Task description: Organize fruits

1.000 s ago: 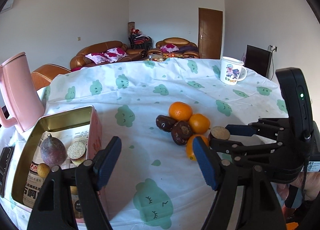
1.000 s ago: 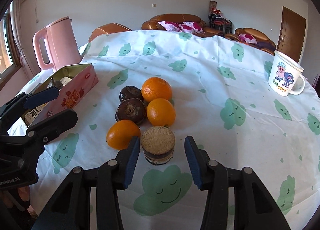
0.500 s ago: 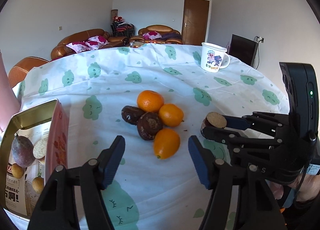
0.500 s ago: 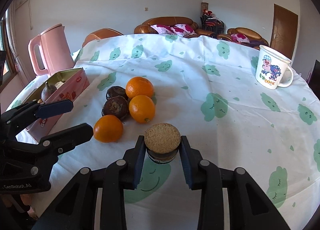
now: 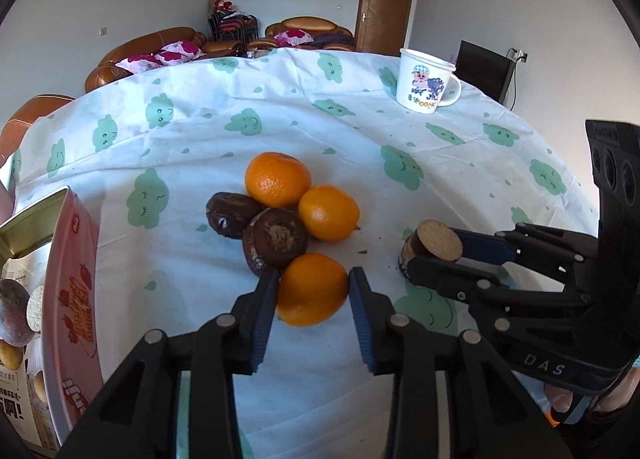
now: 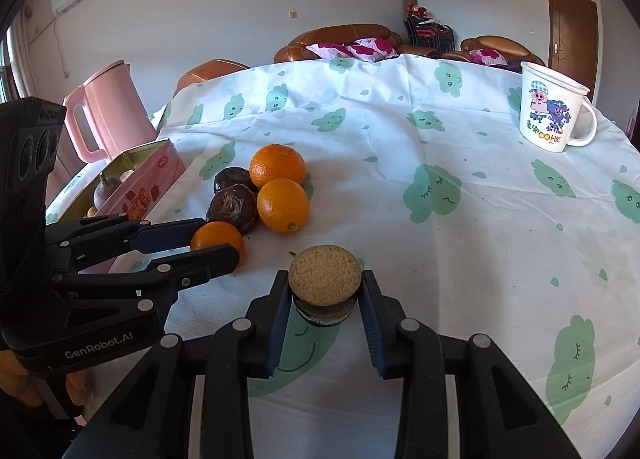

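Note:
Three oranges and two dark brown wrinkled fruits lie in a cluster on the tablecloth. My left gripper (image 5: 313,279) is shut on the nearest orange (image 5: 311,289), which also shows in the right wrist view (image 6: 218,237). My right gripper (image 6: 325,283) is shut on a halved fruit with a tan cut face (image 6: 325,281), seen from the left wrist as well (image 5: 434,245). The other two oranges (image 5: 278,179) (image 5: 328,213) and the dark fruits (image 5: 276,241) (image 5: 230,213) lie just behind. A pink tin (image 5: 70,299) at the left holds several fruits.
A white cartoon mug (image 6: 554,107) stands at the far right of the table. A pink kettle (image 6: 106,111) stands behind the tin at the left. The round table carries a white cloth (image 6: 440,139) with green cloud prints. Sofas and a door lie beyond.
My left gripper swung right from the tin, moved in and shut on the nearest orange. My right gripper shut on the halved fruit and drew it away from the cluster.

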The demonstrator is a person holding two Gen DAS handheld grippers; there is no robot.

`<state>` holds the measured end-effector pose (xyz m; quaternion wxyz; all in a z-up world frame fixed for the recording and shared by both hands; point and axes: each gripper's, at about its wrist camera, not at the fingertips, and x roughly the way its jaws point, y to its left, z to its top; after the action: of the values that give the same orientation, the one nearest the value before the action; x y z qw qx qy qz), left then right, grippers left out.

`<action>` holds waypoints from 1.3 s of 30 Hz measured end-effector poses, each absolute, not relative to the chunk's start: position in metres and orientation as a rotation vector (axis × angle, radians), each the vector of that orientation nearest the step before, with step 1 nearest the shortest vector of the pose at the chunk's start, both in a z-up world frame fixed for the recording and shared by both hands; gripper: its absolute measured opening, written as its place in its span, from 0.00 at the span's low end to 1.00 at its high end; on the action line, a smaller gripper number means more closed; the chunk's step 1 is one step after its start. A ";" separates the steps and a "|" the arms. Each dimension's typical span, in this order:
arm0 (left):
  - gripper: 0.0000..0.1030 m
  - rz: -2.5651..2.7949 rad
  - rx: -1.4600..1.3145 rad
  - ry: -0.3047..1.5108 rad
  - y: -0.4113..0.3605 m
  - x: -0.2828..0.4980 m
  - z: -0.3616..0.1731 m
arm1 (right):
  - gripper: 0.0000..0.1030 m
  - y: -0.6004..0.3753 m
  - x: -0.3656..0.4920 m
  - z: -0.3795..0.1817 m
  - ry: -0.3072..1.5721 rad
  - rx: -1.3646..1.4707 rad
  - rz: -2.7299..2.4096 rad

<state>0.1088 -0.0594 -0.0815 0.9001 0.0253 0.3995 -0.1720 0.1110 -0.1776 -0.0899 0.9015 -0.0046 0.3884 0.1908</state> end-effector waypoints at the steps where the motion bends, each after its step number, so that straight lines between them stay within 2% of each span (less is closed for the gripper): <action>1: 0.36 -0.358 0.050 0.823 -0.059 0.108 -0.081 | 0.35 -0.178 0.111 -0.090 0.801 -0.011 0.394; 21: 0.36 -0.321 0.062 0.592 -0.052 0.077 -0.054 | 0.35 -0.173 0.083 -0.075 0.615 -0.072 0.419; 39: 0.36 -0.265 0.064 0.484 -0.046 0.061 -0.045 | 0.35 -0.175 0.071 -0.071 0.528 -0.080 0.421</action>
<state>0.0611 -0.0457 -0.0448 0.9618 0.0317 0.2387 -0.1306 0.0712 -0.1753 -0.0706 0.9427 -0.0392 0.2591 0.2064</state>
